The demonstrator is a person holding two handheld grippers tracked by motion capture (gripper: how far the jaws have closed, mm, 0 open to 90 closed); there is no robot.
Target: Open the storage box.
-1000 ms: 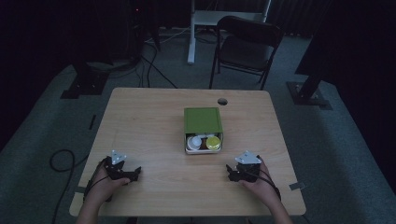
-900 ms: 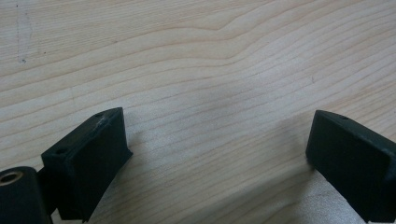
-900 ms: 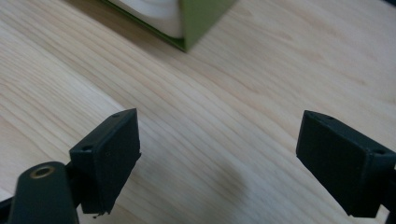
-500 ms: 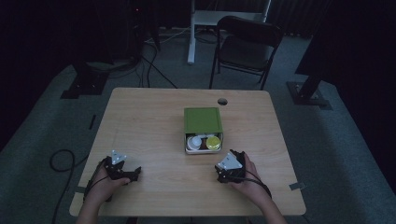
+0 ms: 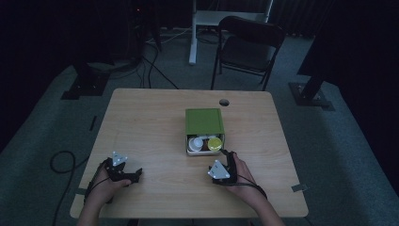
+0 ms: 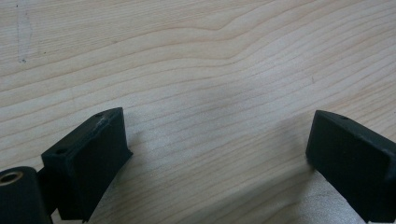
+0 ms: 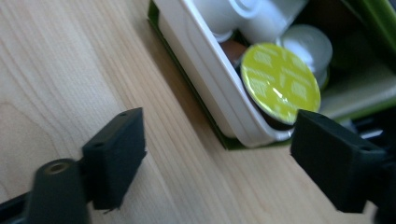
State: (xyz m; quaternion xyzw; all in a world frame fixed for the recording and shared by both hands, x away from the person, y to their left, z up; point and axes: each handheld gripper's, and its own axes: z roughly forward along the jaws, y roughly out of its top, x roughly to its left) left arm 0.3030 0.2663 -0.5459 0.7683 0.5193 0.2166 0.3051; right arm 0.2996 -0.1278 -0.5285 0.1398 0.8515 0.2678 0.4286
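**Black claws beside a green box**

The right gripper [image 7: 217,158] sits near the square green box [image 5: 203,121] mid-table — jaws wide, just closing a little, pinching nothing; its white plastic tray [image 7: 205,70] holds a round yellow foil-topped pod [image 7: 280,81]; the left gripper [image 6: 219,154] rests spread on smooth pale wooden table [image 6: 196,56].

My left hand [image 5: 104,181] sits at the lower left of the high view, its left gripper [image 5: 133,175] low and level, jaws spread wide with nothing between them. My right hand [image 5: 242,176] is at lower centre-right; the right gripper [image 5: 226,155] points up the frame, jaws apart and empty, having just been closing a little.
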